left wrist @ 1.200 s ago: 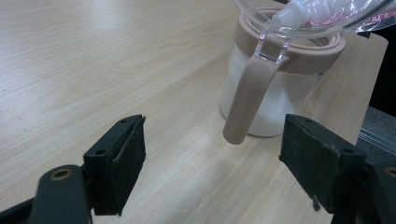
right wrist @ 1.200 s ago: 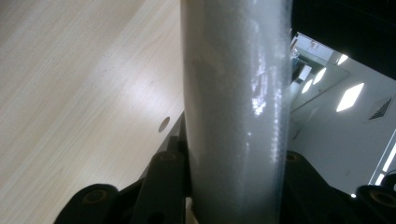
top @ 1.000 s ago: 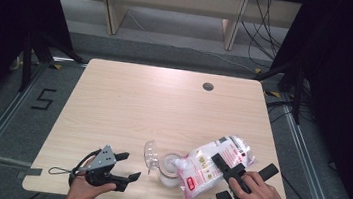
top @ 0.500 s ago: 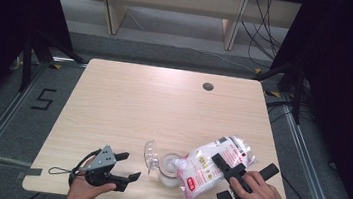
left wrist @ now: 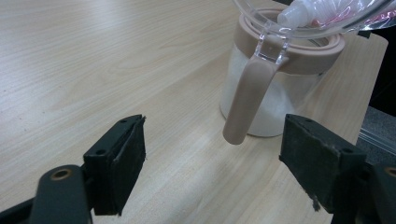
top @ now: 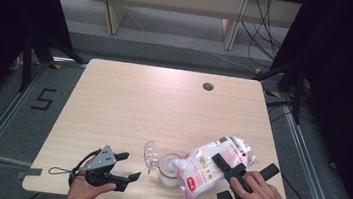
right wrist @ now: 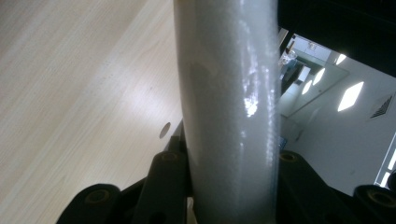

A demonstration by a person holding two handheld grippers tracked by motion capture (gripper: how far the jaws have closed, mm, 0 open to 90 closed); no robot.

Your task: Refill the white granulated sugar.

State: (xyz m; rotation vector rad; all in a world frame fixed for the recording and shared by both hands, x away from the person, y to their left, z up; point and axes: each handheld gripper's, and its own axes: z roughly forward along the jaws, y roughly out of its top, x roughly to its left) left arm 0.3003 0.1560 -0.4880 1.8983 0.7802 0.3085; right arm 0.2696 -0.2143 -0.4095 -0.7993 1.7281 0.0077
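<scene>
Refill pouch (top: 215, 165) of white granules is lying tilted in my right gripper (top: 231, 170), whose jaws are clamping across its far end, as seen from the high view. Its spout end is pointing away from that gripper toward the glass jar (top: 170, 168), which is standing just beyond the pouch's tip on the wooden table (top: 164, 103). The jar's clear lid (top: 151, 154) is standing flipped up on the jar's far side from my right gripper. My left gripper (top: 124, 166) is resting well apart from the jar, its jaws spread and holding nothing, pointing toward the jar.

From the left gripper view, I am looking between my two black pads (left wrist: 122, 163), which are standing wide with bare tabletop (left wrist: 93, 70) between them. Ahead of them the jar (left wrist: 273, 100) is sitting partly filled with white granules, its beige collar and clasp (left wrist: 247, 100) hanging down the near side. The pouch's white spout (left wrist: 299, 14) is hovering over the jar's mouth, behind the raised lid (left wrist: 322, 25).

From the right gripper view, my jaws are pinching the pouch (right wrist: 229, 107), which is rising straight up between them, pale and glossy, with the table (right wrist: 70, 93) beyond it.
</scene>
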